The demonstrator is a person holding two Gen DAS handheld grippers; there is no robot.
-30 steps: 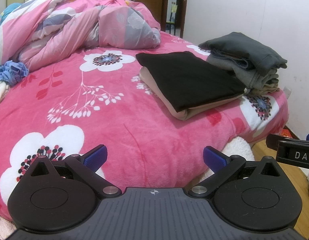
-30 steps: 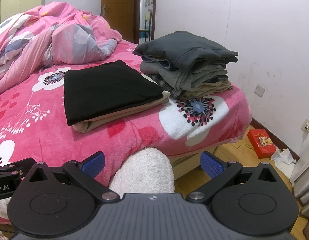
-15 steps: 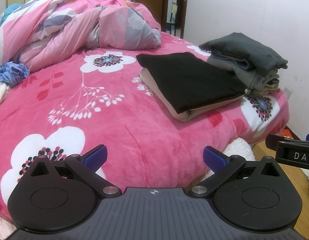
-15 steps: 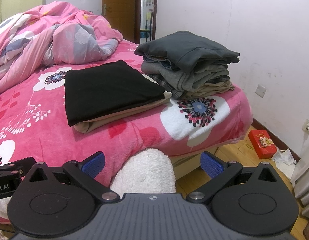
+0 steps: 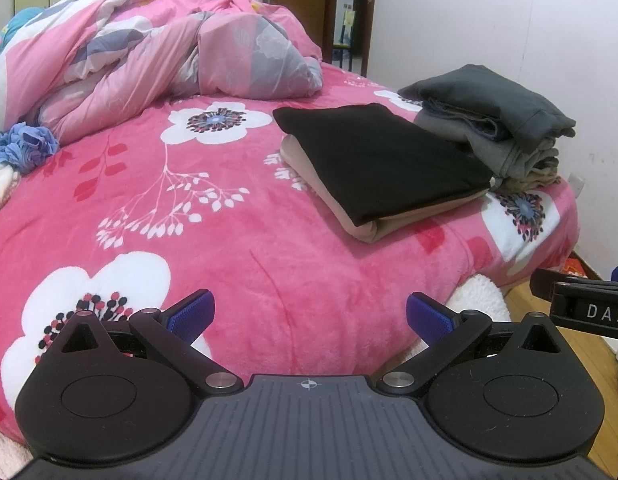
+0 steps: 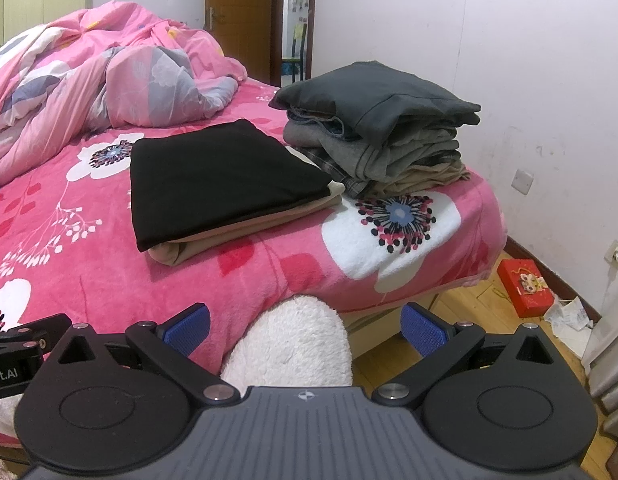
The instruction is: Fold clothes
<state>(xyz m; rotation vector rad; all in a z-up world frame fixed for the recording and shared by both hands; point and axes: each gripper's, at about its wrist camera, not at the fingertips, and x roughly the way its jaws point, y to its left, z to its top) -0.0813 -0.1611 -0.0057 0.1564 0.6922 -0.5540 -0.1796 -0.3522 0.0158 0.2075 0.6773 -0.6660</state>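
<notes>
A folded black garment [image 5: 383, 160] [image 6: 217, 174] lies on a folded beige one [image 5: 365, 230] [image 6: 177, 252] near the bed's right side. Beside it stands a stack of folded grey clothes [image 5: 497, 120] [image 6: 381, 120]. My left gripper [image 5: 307, 314] is open and empty, held low in front of the pink flowered blanket [image 5: 229, 248]. My right gripper [image 6: 305, 326] is open and empty too, above a white fluffy cushion [image 6: 293, 344] at the bed's edge. Part of the right gripper [image 5: 585, 310] shows at the right of the left wrist view.
A crumpled pink and grey duvet [image 5: 149, 48] [image 6: 89, 76] fills the back of the bed. Blue crumpled cloth [image 5: 25, 148] lies at the left edge. A red box [image 6: 525, 288] and paper scraps [image 6: 569, 320] lie on the wooden floor by the white wall. A door [image 6: 239, 12] stands behind.
Both views have shifted only slightly; the grippers stay open and the folded clothes have not moved.
</notes>
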